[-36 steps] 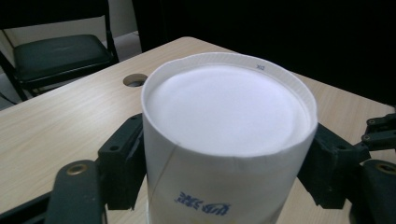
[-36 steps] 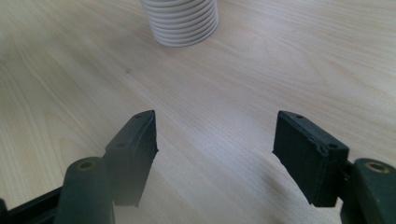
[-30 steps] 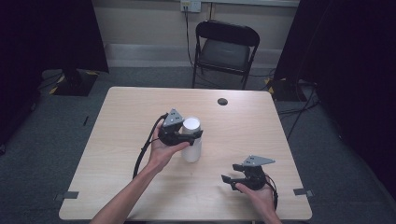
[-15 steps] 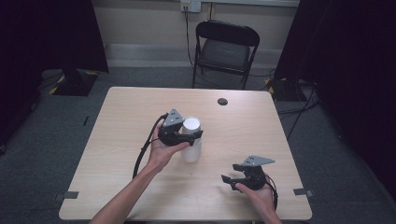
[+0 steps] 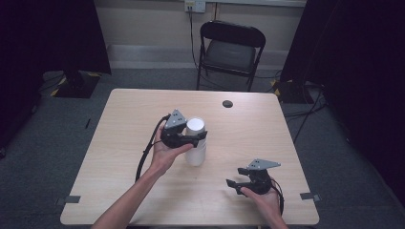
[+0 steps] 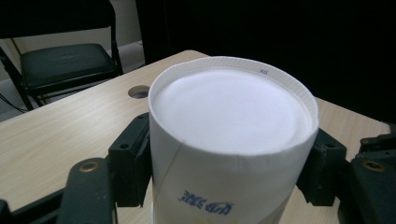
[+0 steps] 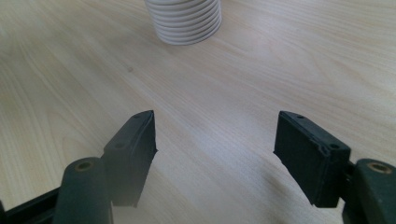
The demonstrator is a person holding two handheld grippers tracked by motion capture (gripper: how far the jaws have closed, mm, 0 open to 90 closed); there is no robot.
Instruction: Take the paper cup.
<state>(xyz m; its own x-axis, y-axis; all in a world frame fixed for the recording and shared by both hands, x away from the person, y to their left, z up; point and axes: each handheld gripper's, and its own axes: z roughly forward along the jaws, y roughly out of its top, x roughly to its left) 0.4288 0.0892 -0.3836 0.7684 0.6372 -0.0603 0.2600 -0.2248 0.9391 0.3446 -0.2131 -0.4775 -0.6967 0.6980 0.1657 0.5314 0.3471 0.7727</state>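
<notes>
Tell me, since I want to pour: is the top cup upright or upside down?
Upside down: the top cup shows its closed base uppermost.

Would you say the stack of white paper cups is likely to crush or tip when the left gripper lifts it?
The cup stack looks like thin paper, so probably light and crushable; the left gripper has just been closing its jaws on the top cup, whose rim looks slightly out of round. Being tall and narrow, it may tip if pushed. Only the top cup might lift off.
</notes>
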